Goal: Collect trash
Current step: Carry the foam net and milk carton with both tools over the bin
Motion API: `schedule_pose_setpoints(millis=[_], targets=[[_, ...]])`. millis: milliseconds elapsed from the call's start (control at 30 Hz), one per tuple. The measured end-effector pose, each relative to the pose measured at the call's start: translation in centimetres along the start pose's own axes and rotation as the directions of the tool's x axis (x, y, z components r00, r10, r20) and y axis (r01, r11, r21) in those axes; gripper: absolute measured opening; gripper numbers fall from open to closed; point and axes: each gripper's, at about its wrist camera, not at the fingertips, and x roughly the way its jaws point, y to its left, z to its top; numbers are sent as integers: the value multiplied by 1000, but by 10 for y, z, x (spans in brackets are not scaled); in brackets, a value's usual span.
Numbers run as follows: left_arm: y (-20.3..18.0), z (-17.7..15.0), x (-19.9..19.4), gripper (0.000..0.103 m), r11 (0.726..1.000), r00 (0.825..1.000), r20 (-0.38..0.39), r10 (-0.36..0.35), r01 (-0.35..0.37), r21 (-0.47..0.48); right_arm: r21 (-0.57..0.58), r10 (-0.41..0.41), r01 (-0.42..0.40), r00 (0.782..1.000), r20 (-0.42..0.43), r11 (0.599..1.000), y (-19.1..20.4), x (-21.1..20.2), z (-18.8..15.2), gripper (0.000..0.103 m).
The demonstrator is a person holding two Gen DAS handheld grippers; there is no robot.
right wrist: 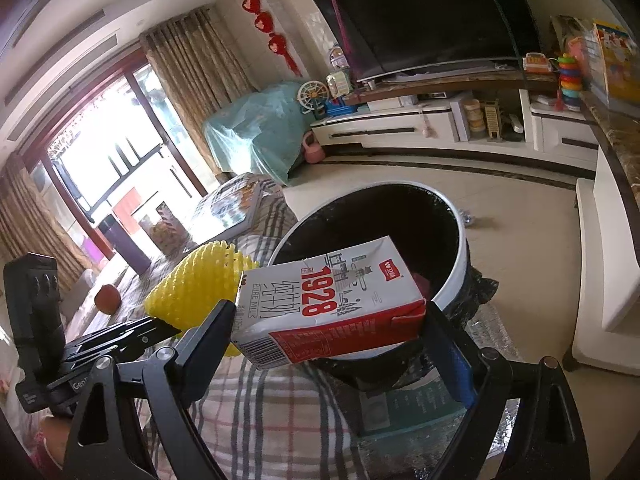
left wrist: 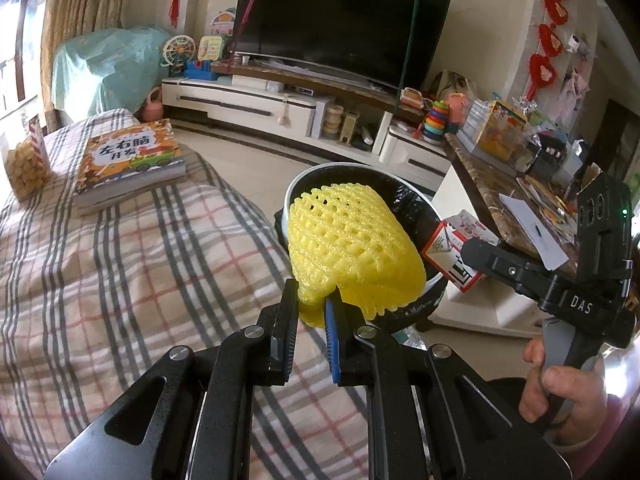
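In a living room, beside a plaid-covered bed (left wrist: 120, 248), a black-lined trash bin (right wrist: 460, 276) stands; the left gripper (left wrist: 312, 300) pinches yellow foam netting (left wrist: 352, 248) over its rim, and the right gripper (right wrist: 332, 324) clamps a milk carton (right wrist: 332, 304) above it.

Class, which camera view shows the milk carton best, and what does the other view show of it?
The right wrist view: the milk carton fills the centre, held in the right claw, with "1928" readable. The left wrist view shows only a corner of the carton beside the bin.
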Motion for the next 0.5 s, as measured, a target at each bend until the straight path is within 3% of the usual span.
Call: schedule_pose_setpoints(millis=[500], targets=[[-16,20,19,11,999,1000,-2,9,-9,31,-7,-13,13,1000,3,1000,-10,8,18,92]])
